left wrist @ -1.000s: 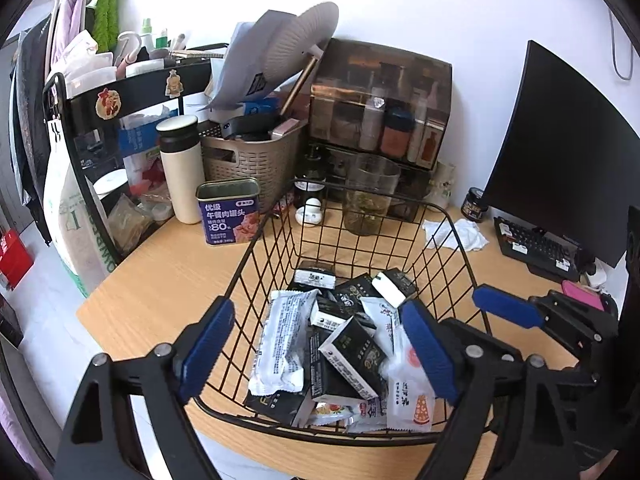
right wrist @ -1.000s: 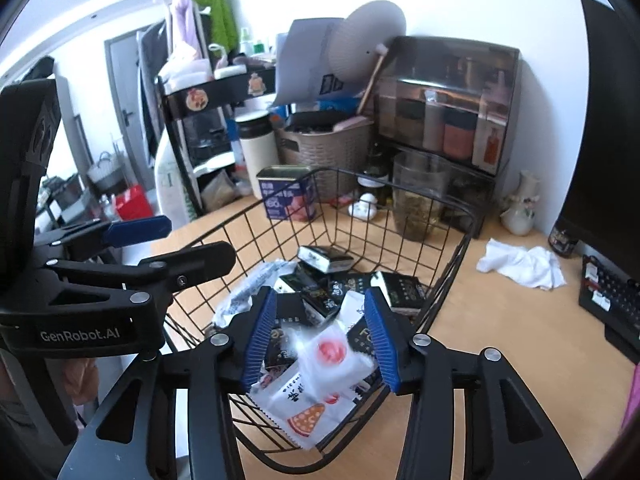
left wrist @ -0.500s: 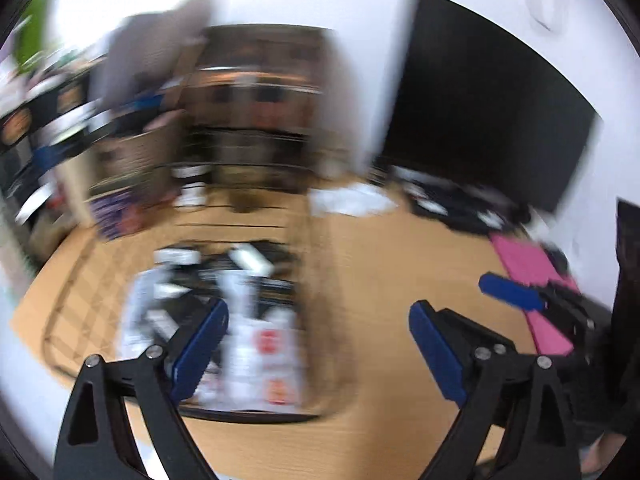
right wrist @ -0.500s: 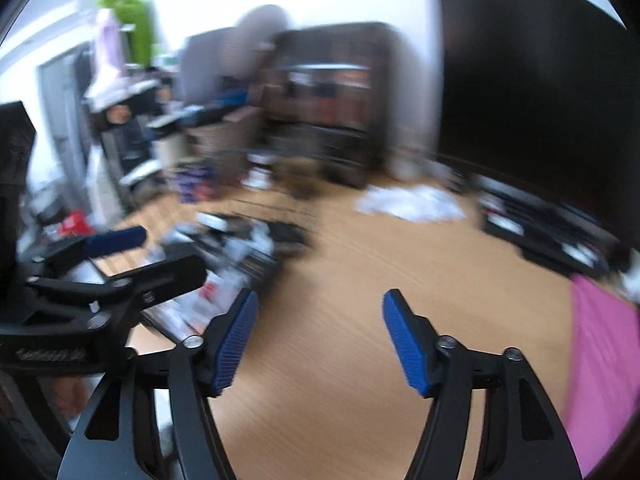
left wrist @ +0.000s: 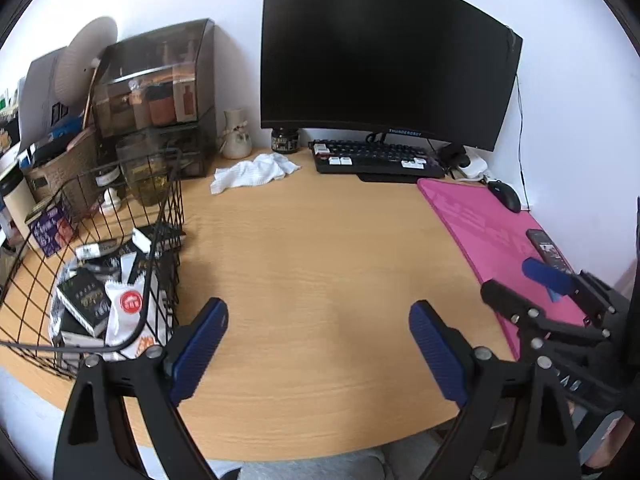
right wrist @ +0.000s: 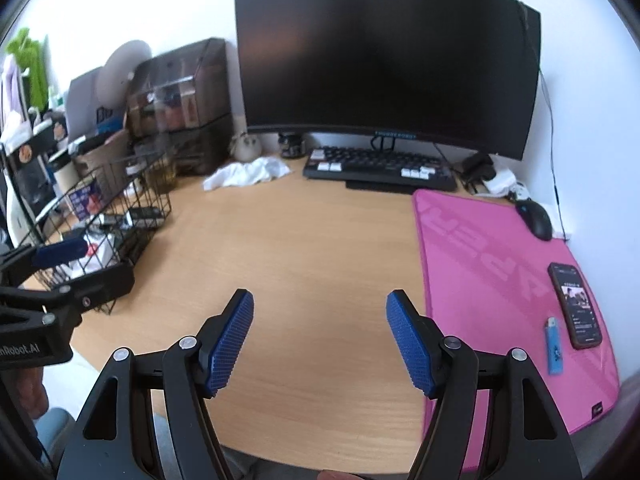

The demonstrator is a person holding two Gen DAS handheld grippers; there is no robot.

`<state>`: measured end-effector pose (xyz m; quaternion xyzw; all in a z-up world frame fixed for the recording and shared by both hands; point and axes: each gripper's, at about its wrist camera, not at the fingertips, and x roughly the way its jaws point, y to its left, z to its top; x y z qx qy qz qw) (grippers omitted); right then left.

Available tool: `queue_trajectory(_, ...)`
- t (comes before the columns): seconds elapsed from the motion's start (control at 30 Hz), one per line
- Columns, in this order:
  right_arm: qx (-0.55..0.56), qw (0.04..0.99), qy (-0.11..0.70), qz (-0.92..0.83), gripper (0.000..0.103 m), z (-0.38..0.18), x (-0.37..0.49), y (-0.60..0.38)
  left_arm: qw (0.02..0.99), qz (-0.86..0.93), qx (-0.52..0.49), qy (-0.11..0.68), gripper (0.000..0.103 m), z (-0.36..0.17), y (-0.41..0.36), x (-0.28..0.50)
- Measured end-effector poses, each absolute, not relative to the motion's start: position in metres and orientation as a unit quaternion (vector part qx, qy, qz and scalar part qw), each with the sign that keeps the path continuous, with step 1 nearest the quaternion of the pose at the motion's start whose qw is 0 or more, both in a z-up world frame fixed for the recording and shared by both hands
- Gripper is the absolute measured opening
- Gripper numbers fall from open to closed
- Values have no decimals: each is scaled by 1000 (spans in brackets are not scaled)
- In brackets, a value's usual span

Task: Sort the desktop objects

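A black wire basket (left wrist: pixel 174 200) holding several snack packets (left wrist: pixel 124 304) stands on the left of the wooden desk (left wrist: pixel 320 248). In the left wrist view my left gripper (left wrist: pixel 318 320) hangs open over bare wood just right of the basket, nothing between its blue pads. In the right wrist view my right gripper (right wrist: pixel 320 304) is open and empty over the desk's middle, left of a pink mat (right wrist: pixel 480 264). A phone (right wrist: pixel 576 304) and a blue lighter (right wrist: pixel 554 346) lie on the mat. A crumpled white cloth (right wrist: pixel 248 172) lies further back.
Along the back wall stand a dark monitor (left wrist: pixel 384 52), a keyboard (left wrist: pixel 376 160), a mouse (right wrist: pixel 536 216), a small vase (left wrist: pixel 236 136) and a smoked storage box (left wrist: pixel 156 88). More containers crowd the far left behind the basket.
Both grippers swung right, from over the basket to over bare desk. The right gripper let go of the white packet it held above the basket and opened wider.
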<state>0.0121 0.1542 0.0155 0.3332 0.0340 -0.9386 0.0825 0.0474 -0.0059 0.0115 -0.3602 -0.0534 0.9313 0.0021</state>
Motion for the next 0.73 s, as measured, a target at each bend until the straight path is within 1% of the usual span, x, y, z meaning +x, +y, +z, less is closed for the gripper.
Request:
queue_trajectory(0.2, 331, 91, 36, -939, 68, 18, 14, 145, -8, 932, -357, -54, 92, 10, -12, 49)
queue_trajectory(0.6, 347, 93, 37, -933, 68, 5, 6, 143, -12, 927, -372, -34, 92, -1, -2, 44)
queue_trajectory(0.73, 348, 93, 38, -932, 68, 3, 7, 142, -27, 927, -374, -22, 92, -2, 0, 44)
